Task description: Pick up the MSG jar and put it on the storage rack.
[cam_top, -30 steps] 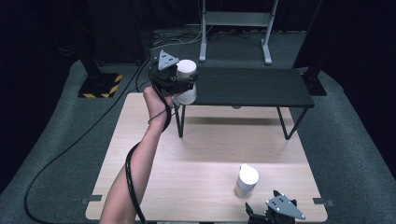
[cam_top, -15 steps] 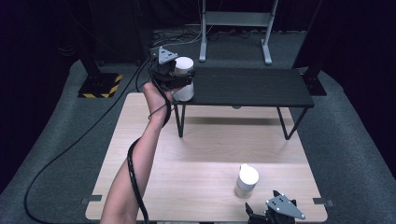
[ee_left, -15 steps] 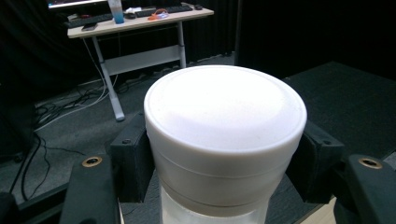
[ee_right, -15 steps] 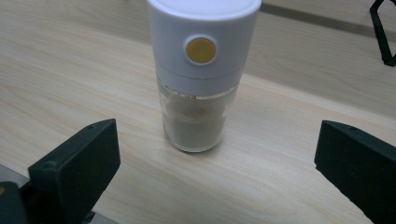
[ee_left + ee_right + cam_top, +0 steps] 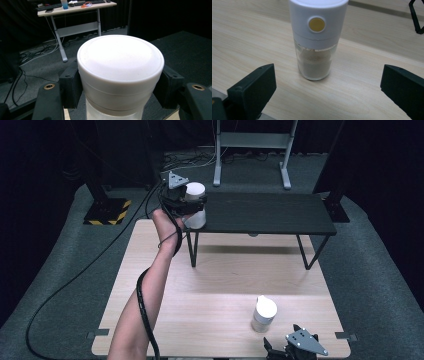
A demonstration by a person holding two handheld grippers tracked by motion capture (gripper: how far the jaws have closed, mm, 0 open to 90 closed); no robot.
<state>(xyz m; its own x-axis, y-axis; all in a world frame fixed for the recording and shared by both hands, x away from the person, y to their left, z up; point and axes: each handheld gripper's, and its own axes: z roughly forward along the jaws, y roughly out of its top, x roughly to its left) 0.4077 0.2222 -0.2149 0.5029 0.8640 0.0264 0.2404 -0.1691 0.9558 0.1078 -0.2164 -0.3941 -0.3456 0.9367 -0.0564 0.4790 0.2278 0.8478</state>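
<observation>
The left gripper (image 5: 192, 204) has its jaws clamped on a white-capped jar (image 5: 194, 206), gripping it just below the lid, and holds it upright at the near left corner of the black shelf (image 5: 270, 212) that stands on thin legs over the far part of the wooden tabletop (image 5: 220, 285). In the left gripper view the black pads sit on either side of the jar (image 5: 120, 75), pressing its white collar above the clear glass body.

The step in hand looks like setting this jar on the shelf. To do it well, the jar should be carried a little further in from the shelf's edge so its whole base lands on the black surface, not half over the corner. It should stay upright on the way down, and the jaws should let go only once the base rests flat; opening early would drop it, and the glass could tip off the edge.

The right gripper (image 5: 300, 346) waits at the near edge of the tabletop with its jaws wide apart and holding nothing. A second jar (image 5: 315, 40), a white-capped one with a yellow dot and brownish contents, stands just in front of it, well clear of both jaws.
</observation>
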